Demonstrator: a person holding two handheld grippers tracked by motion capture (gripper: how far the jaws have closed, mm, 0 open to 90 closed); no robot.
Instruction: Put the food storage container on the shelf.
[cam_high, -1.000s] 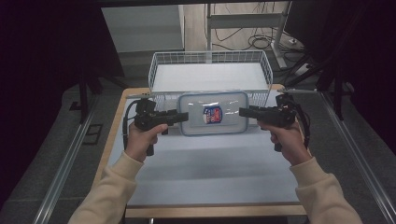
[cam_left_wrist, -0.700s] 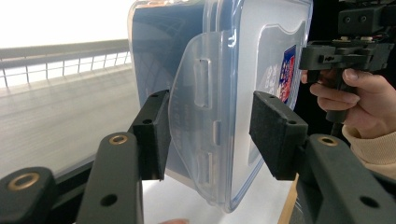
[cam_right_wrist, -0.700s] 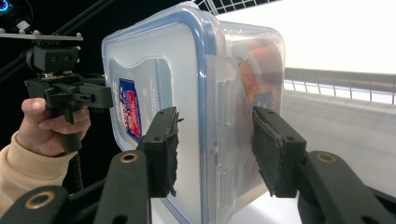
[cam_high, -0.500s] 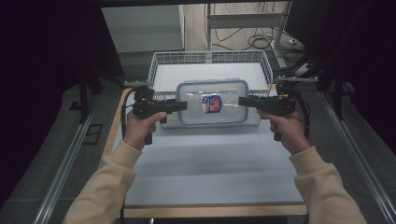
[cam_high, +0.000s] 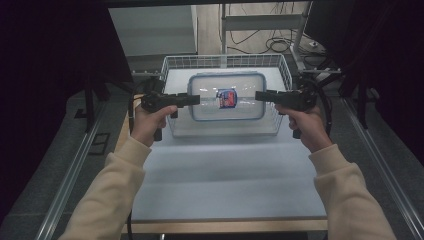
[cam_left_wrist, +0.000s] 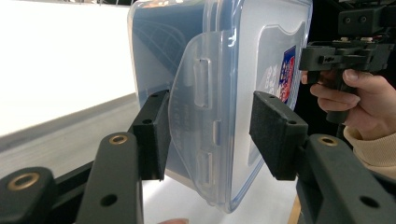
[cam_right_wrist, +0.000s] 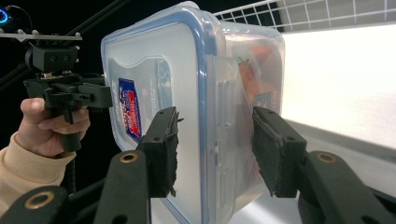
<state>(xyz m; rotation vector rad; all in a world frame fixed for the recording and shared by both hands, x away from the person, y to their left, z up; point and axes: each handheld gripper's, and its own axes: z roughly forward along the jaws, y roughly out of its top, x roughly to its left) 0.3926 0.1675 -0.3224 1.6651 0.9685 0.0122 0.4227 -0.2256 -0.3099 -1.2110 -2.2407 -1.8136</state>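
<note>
A clear plastic food container with a blue-rimmed lid and a red-and-blue label hangs over the white wire basket. It is held by its two short ends. My left gripper is shut on the left end and my right gripper on the right end. In the left gripper view the pads of the left gripper clamp the container at its side latch. In the right gripper view the right gripper pinches the container the same way, and something orange shows inside it.
The basket stands at the far edge of the pale table. Metal rails run along both sides of the table. A frame leg and cables lie on the floor behind the basket.
Both grippers have carried the container away from me, from the table in front of the basket to a spot above it. It stays level between them.
</note>
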